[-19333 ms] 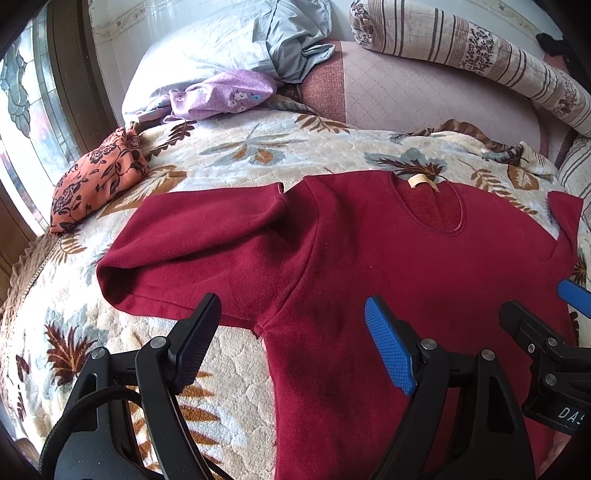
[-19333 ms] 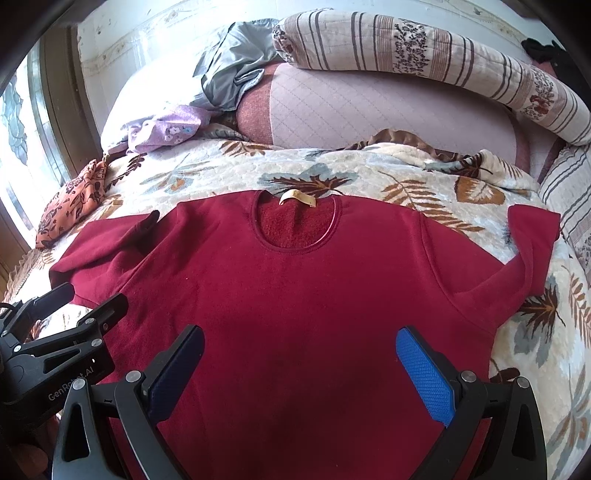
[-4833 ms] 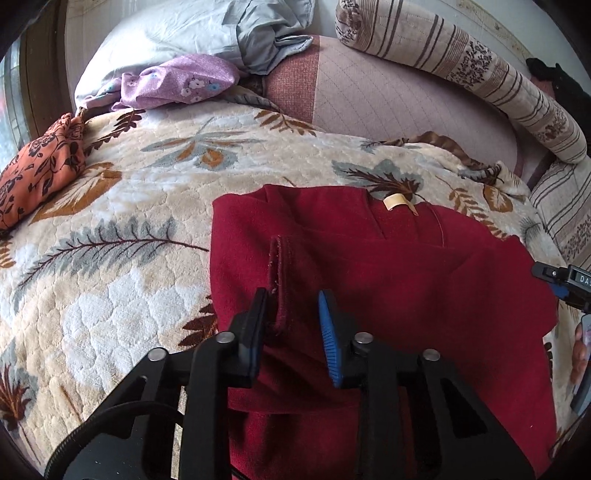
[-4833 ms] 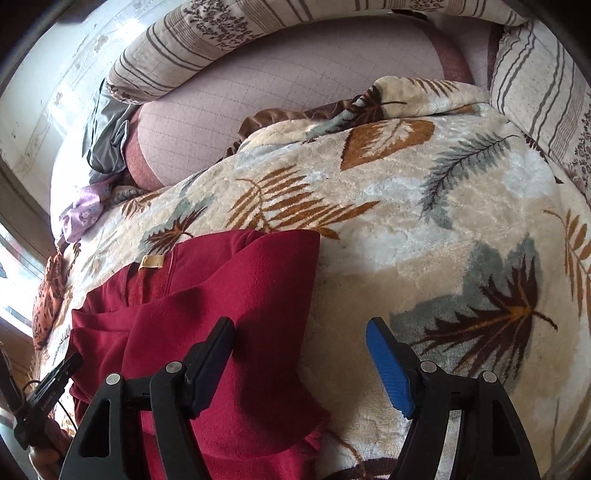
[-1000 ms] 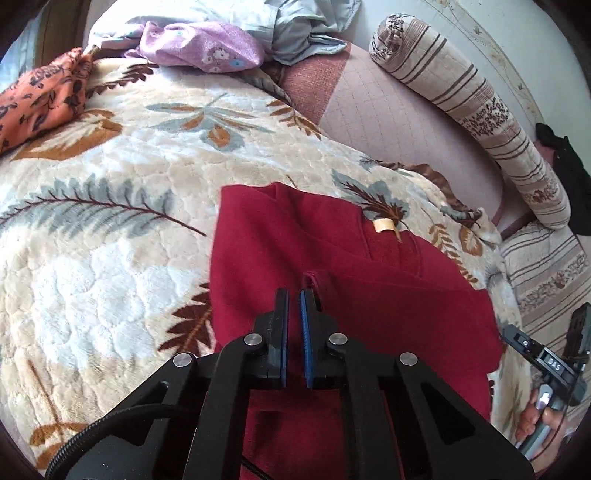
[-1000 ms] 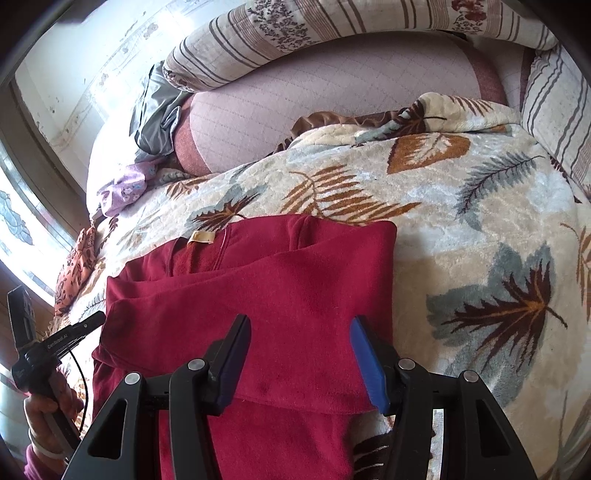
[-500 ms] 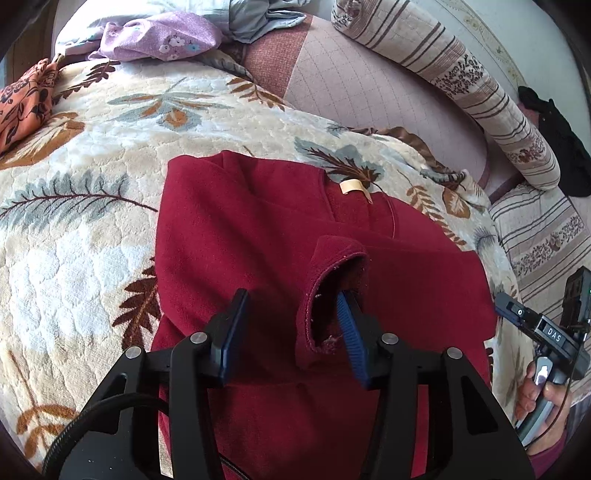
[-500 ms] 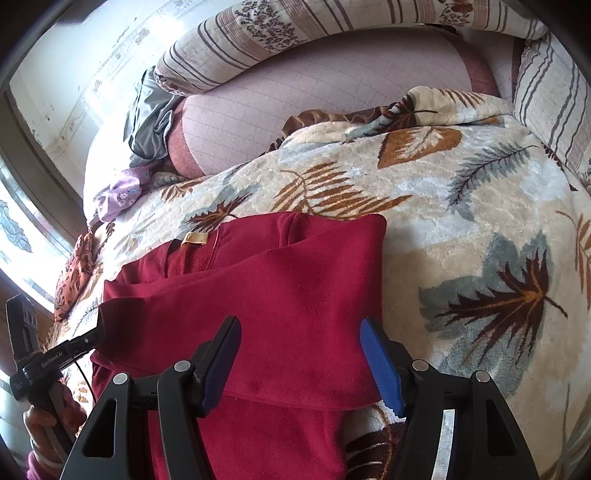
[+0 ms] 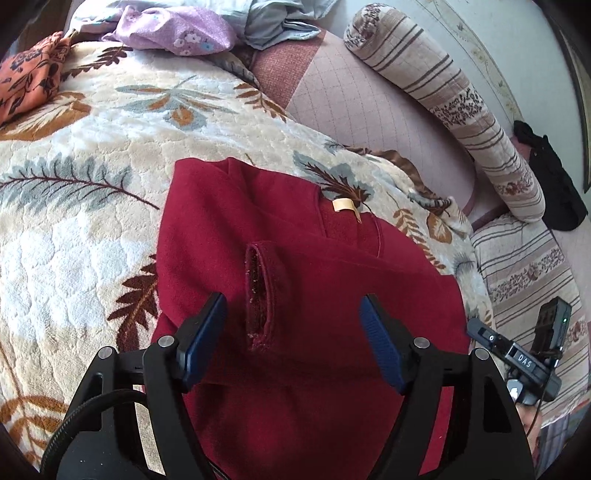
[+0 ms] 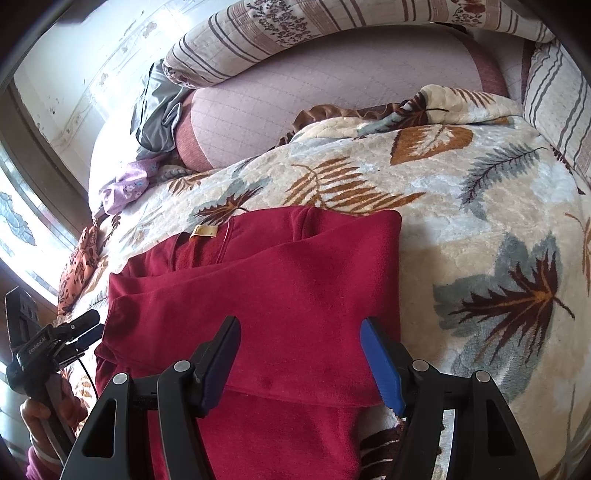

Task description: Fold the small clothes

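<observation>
A dark red sweater (image 9: 325, 295) lies on the leaf-patterned blanket (image 9: 92, 192) with both sleeves folded across its chest. The cuff (image 9: 258, 295) of the top sleeve lies open between my left gripper's fingers. My left gripper (image 9: 293, 325) is open and empty just above the cuff. The sweater also shows in the right wrist view (image 10: 288, 288), with its tan neck label (image 10: 204, 231). My right gripper (image 10: 299, 350) is open and empty above the folded sleeve near the sweater's right edge. The right gripper also shows in the left wrist view (image 9: 517, 362), and the left one in the right wrist view (image 10: 55, 339).
A striped bolster (image 9: 454, 107) and a pink quilted cushion (image 9: 362, 99) lie along the back. A purple cloth (image 9: 177, 29), a grey cloth (image 9: 273, 18) and an orange floral cloth (image 9: 26, 77) lie at the far left. A striped pillow (image 10: 554, 99) is at the right.
My left gripper was shut on the sleeve cuff one second ago. It has opened wide and let the cuff drop flat on the sweater. My right gripper has stayed open over the right side.
</observation>
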{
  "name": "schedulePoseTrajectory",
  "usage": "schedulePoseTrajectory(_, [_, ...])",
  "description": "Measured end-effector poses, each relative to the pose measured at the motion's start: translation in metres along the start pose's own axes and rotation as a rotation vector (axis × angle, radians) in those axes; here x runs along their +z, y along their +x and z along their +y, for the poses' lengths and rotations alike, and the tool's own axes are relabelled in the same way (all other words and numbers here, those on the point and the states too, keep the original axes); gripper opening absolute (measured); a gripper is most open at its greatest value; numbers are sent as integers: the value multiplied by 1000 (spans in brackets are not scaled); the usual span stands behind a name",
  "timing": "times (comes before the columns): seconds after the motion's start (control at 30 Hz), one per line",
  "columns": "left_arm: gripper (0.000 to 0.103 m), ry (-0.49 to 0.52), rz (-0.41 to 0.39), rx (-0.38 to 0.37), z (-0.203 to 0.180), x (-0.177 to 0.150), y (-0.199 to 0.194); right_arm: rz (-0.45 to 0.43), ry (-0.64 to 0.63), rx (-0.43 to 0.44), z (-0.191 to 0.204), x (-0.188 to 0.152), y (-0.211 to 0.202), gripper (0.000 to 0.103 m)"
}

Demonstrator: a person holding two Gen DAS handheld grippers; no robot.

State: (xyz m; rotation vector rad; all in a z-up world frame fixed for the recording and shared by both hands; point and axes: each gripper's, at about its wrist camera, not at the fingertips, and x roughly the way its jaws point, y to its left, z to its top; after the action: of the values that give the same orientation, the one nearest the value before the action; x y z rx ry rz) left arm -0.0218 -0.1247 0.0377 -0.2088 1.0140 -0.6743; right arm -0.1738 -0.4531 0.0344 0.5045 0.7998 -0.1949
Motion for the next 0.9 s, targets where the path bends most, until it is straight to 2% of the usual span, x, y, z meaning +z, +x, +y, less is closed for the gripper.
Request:
schedulePoseTrajectory(0.07, [75,57,-3,7,-11,-4,3,1,-2,2,1,0,0,65])
schedulePoseTrajectory(0.13, [74,131,-5,57,-22,-8,9,2,-2,1,1,0,0,65])
schedulePoseTrajectory(0.2, [65,174,16,90,-26,-11,19,6,1,2,1,-1,1,65])
schedulePoseTrajectory(0.27, [62,162,42,110,-21,-12,26,8,4,3,0,-1,1,65])
schedulePoseTrajectory(0.37, [61,94,28,93,-11,-9,19,7,4,5,0,-1,1,65])
schedulePoseTrajectory(0.5, [61,133,-22,156,-15,-7,8,4,-5,-2,0,-3,0,65])
schedulePoseTrajectory(0.57, [61,119,29,121,-13,-8,18,10,4,0,-2,-3,3,65])
schedulePoseTrajectory(0.63, [61,120,38,119,-13,-12,24,12,18,8,-2,-3,4,65])
schedulePoseTrajectory(0.7, [56,152,37,122,-17,-13,25,12,21,17,-1,-3,4,65])
schedulePoseTrajectory(0.77, [31,162,27,110,-19,-13,22,10,12,21,3,-4,4,65])
schedulePoseTrajectory(0.8, [25,167,24,107,-20,-13,22,10,4,22,4,-4,4,65])
schedulePoseTrajectory(0.9, [17,167,8,105,-20,-13,20,13,-5,20,6,-5,4,65])
